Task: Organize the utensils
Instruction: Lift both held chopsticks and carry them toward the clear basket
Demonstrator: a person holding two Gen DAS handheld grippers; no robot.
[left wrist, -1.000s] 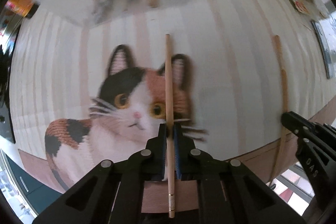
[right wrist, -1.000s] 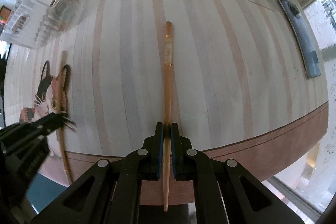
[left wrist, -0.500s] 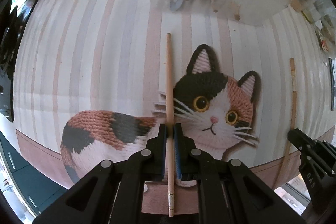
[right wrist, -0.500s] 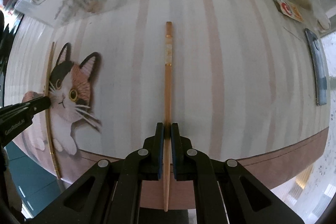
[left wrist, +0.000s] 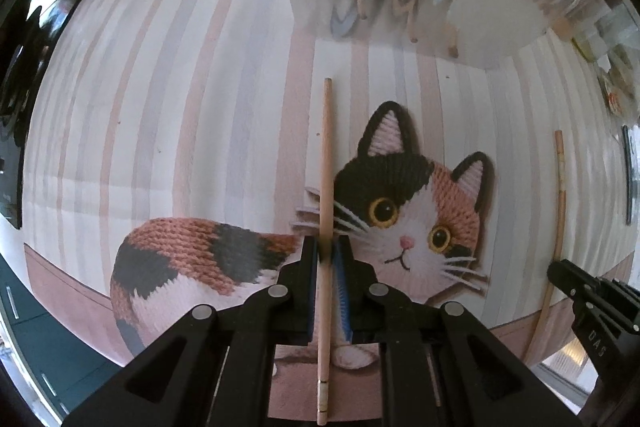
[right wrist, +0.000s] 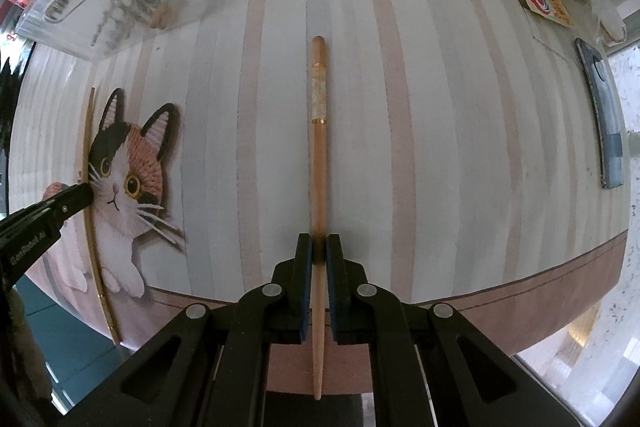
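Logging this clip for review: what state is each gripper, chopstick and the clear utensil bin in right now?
Left gripper: shut on plain chopstick.
Plain chopstick: held between the fingers, pointing forward above the cat mat.
Right gripper: shut on banded chopstick.
Banded chopstick: held, thick banded end forward.
Clear utensil bin: upright on the table, utensils inside.

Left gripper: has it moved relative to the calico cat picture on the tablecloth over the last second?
Yes. The left gripper, shut on its plain wooden chopstick, has shifted leftward off the cat picture face toward its body.
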